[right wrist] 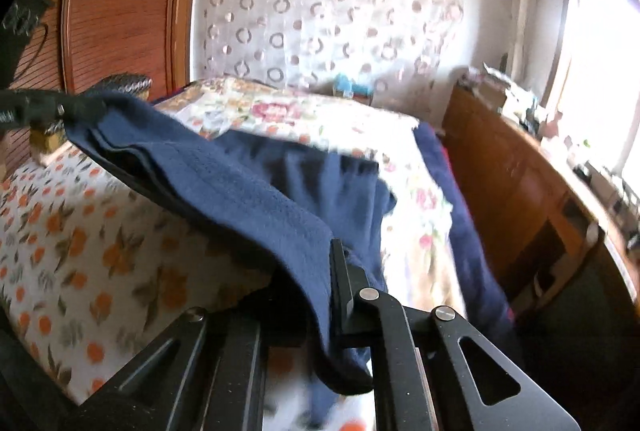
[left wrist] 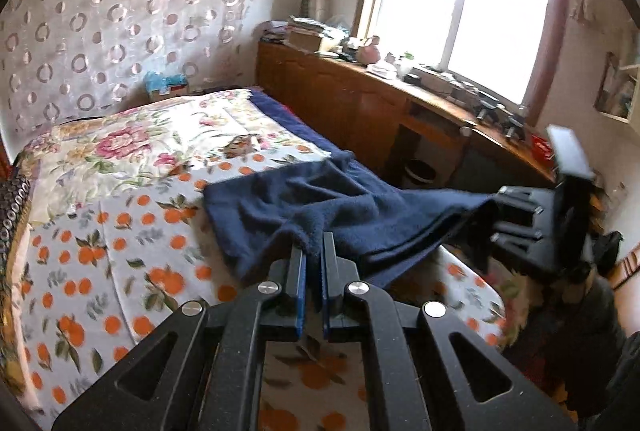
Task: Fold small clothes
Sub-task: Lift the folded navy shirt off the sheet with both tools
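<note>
Both tools, left (left wrist: pixel 314 243) & right (right wrist: pixel 320 251), grip navy cloth (left wrist: pixel 320 203) above bed (left wrist: pixel 120 231).

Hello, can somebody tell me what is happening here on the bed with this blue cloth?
A person with a handheld gripper in each hand is folding a dark blue fleece garment on a bed with a floral and orange-print sheet. The left gripper is shut on one near edge of the cloth. The right gripper is shut on another edge, lifted off the bed, so the cloth hangs stretched between them while its far part rests on the sheet. The fold is not finished.
</note>
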A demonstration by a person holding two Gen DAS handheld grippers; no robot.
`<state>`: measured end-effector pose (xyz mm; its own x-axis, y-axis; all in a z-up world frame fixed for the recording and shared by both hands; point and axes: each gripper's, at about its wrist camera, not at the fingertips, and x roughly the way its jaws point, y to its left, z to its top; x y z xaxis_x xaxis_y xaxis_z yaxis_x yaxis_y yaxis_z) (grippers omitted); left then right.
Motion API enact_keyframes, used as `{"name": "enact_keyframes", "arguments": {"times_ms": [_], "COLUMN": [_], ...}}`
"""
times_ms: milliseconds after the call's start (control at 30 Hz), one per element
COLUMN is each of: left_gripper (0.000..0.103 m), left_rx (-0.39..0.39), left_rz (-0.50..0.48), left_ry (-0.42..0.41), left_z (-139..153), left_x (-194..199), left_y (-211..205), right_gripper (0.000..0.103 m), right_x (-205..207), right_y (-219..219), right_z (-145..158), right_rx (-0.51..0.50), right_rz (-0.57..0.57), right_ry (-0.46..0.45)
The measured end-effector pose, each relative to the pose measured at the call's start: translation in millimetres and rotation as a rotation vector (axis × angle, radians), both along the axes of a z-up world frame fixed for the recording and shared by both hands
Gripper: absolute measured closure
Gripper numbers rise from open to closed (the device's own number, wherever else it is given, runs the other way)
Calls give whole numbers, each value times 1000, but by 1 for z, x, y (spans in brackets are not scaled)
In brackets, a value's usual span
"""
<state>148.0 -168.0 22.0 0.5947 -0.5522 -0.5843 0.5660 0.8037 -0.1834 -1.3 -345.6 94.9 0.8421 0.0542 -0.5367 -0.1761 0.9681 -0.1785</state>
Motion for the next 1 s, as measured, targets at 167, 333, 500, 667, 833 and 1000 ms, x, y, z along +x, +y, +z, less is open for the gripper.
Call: {"name": "enact_keyframes", "arguments": {"times_ms": [167,333,500,667,833,1000], "left_gripper": [96,96,95,73,50,49], "left_rx": [26,51,74,74,53,76], "left_rz": [54,104,117,129,122,100], "left_ry": [28,86,132,165,134,140], "left_z": [0,-14,-34,-43,-36,-44], "left_x": [53,104,133,150,152,151], "left_y": [2,-1,-2,1,5,2], "right_gripper": [94,94,94,90,72,61], "right_x": [56,124,169,196,210,220], "right_y": [8,7,2,-14,-15,-16], "right_z": [12,6,1,4,12,32], "right_rx": [-26,-11,3,40,57,42], "right_rz": [55,100,133,152,139,71], "right_ry": [-2,62,120,182,197,132]}}
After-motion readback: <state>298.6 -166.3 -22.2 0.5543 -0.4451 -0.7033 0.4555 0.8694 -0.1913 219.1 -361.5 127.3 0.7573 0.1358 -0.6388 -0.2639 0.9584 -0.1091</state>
